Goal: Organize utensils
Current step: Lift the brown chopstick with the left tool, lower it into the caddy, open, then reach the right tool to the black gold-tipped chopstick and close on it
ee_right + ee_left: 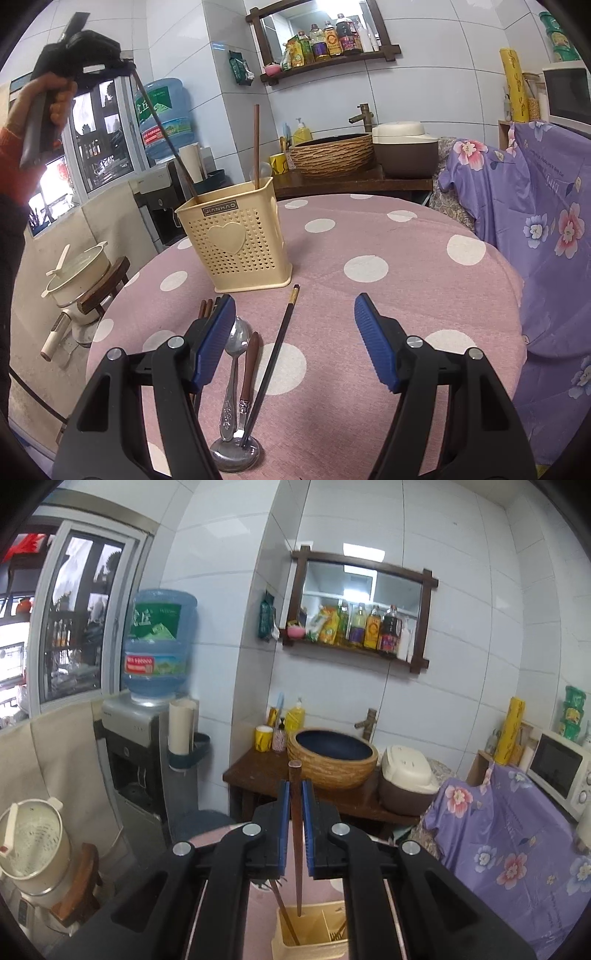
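A cream plastic utensil holder [236,240] stands on the pink dotted tablecloth [388,236]; it also shows from above in the left wrist view [314,934]. My left gripper [294,794] is shut on a brown chopstick [295,834] whose lower tip reaches into the holder. In the right wrist view the left gripper [125,70] is raised at upper left with that chopstick [162,136] slanting down into the holder. Another chopstick [255,144] stands in the holder. My right gripper [295,314] is open above a steel spoon [234,369], a brown-handled utensil [248,373] and a dark chopstick [275,354].
More brown chopstick ends [205,308] lie behind the right gripper's left finger. A purple flowered cloth [546,206] covers furniture at the right. A basin [332,153] and rice cooker [404,147] stand behind the table. A pot [79,273] sits on a stool at the left.
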### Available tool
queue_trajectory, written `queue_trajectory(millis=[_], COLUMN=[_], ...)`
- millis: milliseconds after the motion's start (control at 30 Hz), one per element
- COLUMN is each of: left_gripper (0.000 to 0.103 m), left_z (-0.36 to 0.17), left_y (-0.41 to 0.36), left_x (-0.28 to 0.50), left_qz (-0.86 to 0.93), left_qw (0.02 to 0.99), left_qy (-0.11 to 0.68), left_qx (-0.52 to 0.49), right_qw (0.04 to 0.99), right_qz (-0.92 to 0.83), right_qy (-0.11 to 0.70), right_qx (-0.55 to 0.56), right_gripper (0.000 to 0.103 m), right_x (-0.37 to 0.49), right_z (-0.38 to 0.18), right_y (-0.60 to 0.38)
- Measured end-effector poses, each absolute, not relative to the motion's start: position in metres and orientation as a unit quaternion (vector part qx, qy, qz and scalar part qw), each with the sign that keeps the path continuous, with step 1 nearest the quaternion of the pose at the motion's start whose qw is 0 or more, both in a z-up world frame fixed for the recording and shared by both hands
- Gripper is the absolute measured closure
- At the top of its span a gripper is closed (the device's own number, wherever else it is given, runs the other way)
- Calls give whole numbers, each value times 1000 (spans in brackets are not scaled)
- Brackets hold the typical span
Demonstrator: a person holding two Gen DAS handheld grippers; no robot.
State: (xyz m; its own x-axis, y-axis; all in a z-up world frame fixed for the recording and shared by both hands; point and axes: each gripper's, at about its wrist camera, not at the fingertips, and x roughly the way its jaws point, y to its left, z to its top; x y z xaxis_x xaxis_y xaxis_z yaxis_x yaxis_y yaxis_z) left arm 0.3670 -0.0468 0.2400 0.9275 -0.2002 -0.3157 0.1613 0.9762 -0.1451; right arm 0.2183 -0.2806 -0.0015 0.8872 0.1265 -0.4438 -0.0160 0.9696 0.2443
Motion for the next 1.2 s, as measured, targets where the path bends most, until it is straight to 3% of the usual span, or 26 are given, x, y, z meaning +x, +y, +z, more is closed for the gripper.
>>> queue_trajectory(millis=[367, 767, 800, 833, 867, 933, 1100, 1200], left_gripper=[95, 94, 91, 76, 49, 23, 19, 23], left_z=[141, 109, 109, 108, 108, 106, 68, 29], left_y=[-63, -66, -65, -66, -65, -61, -48, -39], left_x=[390, 395, 393, 390, 385, 368, 328, 312], left_qz=[-84, -81, -85, -89, -94, -101, -89, -70], left_qw=[963, 957, 956, 955, 955, 957, 949, 933], left_qy=[252, 276, 277, 279, 279, 268, 300, 354], left_qx=[-50, -43, -41, -39, -38, -43, -27, -21], right_qw=[963, 964, 964, 964, 964, 963, 958, 953], right_qz=[38, 36, 34, 32, 29, 27, 12, 8], right_qy=[241, 239, 240, 241, 241, 246, 267, 280], right_qx=[113, 108, 108, 107, 107, 106, 107, 114], right_gripper=[32, 27, 27, 27, 27, 27, 27, 27], right_x=[221, 222, 223, 224, 224, 227, 235, 240], right_z=[-4, -4, -5, -5, -6, -8, -17, -24], right_y=[-277, -276, -276, -276, -277, -278, -283, -284])
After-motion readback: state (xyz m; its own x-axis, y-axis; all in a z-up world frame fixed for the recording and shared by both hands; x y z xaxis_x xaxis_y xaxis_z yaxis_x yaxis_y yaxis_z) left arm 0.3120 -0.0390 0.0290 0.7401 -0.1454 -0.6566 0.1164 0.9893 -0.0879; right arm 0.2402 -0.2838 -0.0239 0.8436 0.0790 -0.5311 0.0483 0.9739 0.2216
